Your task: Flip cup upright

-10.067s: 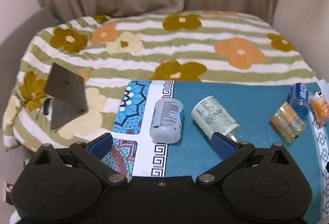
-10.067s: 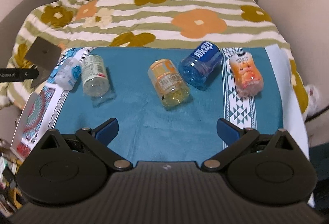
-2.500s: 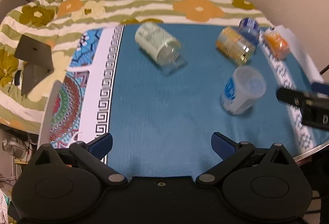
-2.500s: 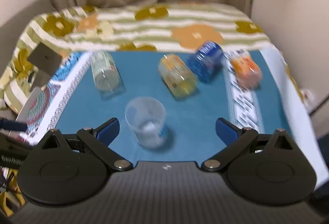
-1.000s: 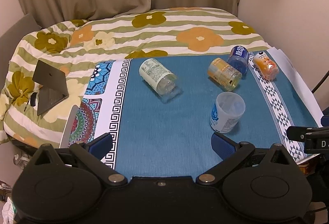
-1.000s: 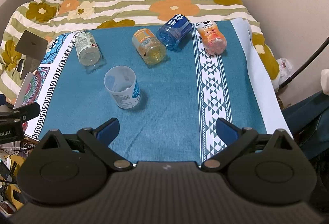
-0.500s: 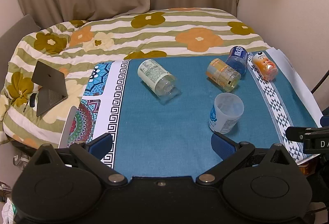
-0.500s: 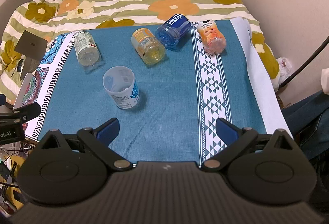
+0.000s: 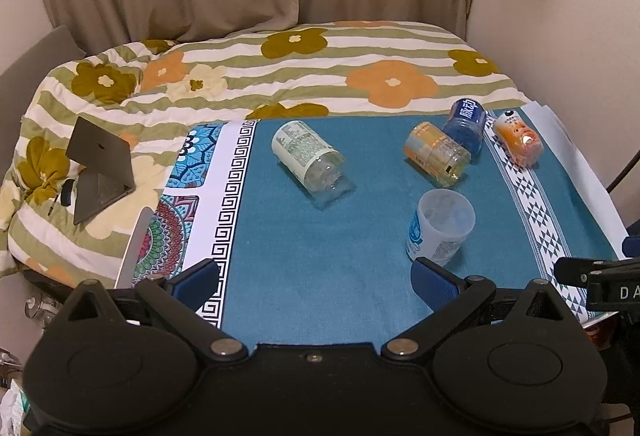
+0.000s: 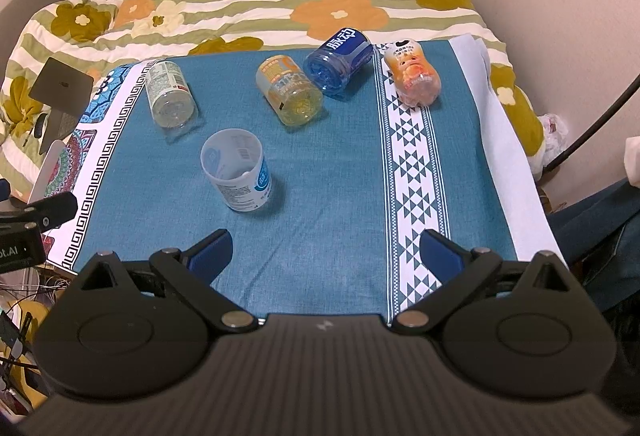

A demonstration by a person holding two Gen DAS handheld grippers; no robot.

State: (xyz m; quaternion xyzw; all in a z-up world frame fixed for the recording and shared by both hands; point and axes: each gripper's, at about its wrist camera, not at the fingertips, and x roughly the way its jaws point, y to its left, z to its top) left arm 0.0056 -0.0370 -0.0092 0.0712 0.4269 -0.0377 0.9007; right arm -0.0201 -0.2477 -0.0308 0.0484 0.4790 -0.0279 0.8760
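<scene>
In the left wrist view, the left gripper's right finger [image 9: 430,278] is covering the base of the upright cup [image 9: 440,226]. The right gripper's body [image 9: 600,282] is running off the picture's right edge, its lettering cut short. In the right wrist view, the left gripper's body [image 10: 28,226] is getting clipped by the left edge, its label only partly readable. Print on the clear bottle [image 10: 170,92] is too small to read.
</scene>
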